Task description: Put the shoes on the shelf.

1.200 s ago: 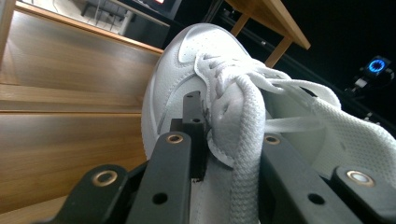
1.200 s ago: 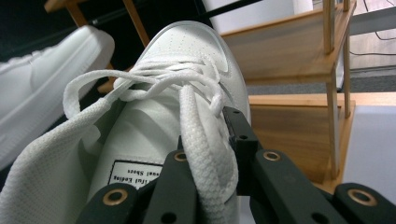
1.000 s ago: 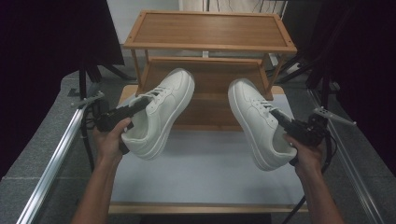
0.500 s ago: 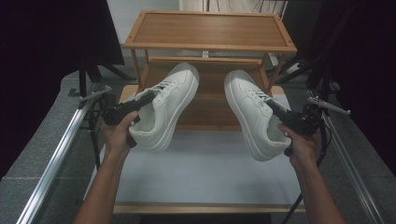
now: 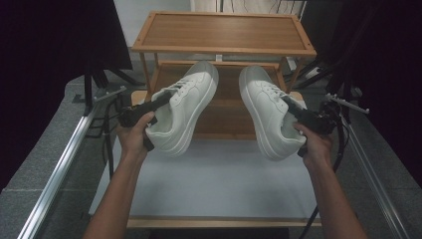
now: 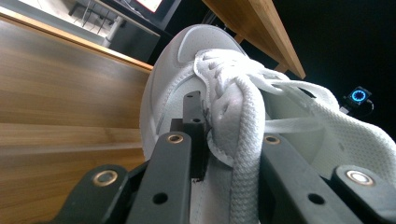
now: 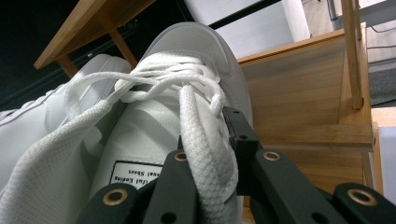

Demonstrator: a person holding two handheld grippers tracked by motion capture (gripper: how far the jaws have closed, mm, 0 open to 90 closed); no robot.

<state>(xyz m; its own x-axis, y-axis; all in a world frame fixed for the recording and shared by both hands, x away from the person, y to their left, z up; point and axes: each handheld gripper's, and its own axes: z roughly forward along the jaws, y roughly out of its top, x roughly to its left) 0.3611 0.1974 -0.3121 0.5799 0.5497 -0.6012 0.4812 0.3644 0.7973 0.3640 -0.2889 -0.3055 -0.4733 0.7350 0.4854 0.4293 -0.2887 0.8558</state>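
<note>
Both shoes have gone forward since the earlier frame, away from me and closer to the wooden shelf rack [image 5: 223, 31], and they now hang in front of its middle shelf.

My left hand-held gripper [image 5: 161, 102] is pinching the collar of the left white shoe [image 5: 185, 107], right beside the laces. My right hand-held gripper [image 5: 293, 110] is pinching the collar of the right white shoe [image 5: 266, 109] the same way. Each shoe is up in the air, toe pointing at the rack, and the two are near each other but not touching.

I think I am about to set the pair on a shelf of the rack. A few things could go wrong. Each grip is only on the soft edge of a shoe, so a shoe could swing or slip out if I move fast. A toe could bump the front edge of a shelf if I come in too low. The loose laces could catch on the jaws when I let go.

Below the shoes, in front of the rack, is the pale tabletop [image 5: 214, 184], with nothing else on it. Grey floor lies on both sides of the rack, with metal rails, cables and dark stands. Behind the rack the room is dim.
</note>
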